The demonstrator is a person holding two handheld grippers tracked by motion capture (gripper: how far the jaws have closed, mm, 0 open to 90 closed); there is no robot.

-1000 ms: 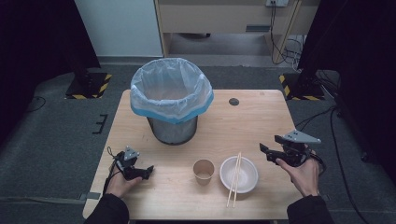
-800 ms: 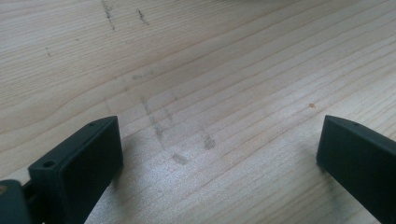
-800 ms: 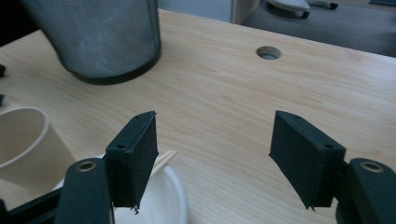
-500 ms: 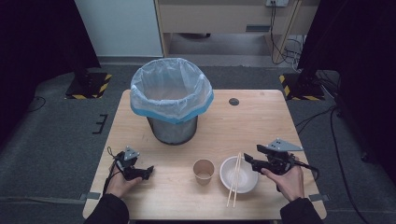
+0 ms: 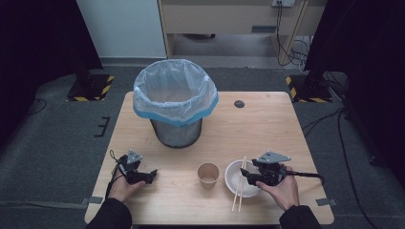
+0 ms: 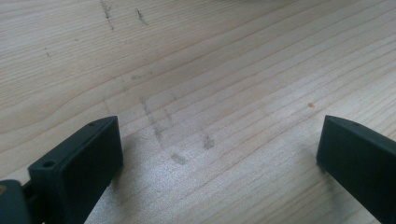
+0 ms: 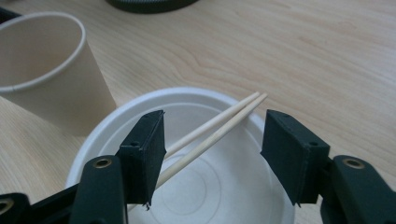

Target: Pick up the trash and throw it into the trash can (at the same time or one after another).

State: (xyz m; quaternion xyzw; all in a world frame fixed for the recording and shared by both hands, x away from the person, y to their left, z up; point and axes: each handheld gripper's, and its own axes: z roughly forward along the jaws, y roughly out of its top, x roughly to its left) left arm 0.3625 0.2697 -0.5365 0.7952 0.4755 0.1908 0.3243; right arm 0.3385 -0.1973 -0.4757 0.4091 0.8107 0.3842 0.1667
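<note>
A pair of wooden chopsticks lies across a white bowl near the table's front edge. A brown paper cup stands just left of the bowl. My right gripper hangs over the bowl, pointing left. In the right gripper view its jaws straddle the chopsticks above the bowl. They have just been closing, and the pads stand apart from the sticks. My left gripper rests at the front left, open over bare wood.
A metal bin lined with a clear and blue bag stands at the middle back of the wooden table. A small dark disc lies to the bin's right. The cup is close to my right gripper's left jaw.
My right gripper has moved left and down from the table's right side to over the bowl, and its jaws have narrowed around the chopsticks. The left gripper has kept still.
</note>
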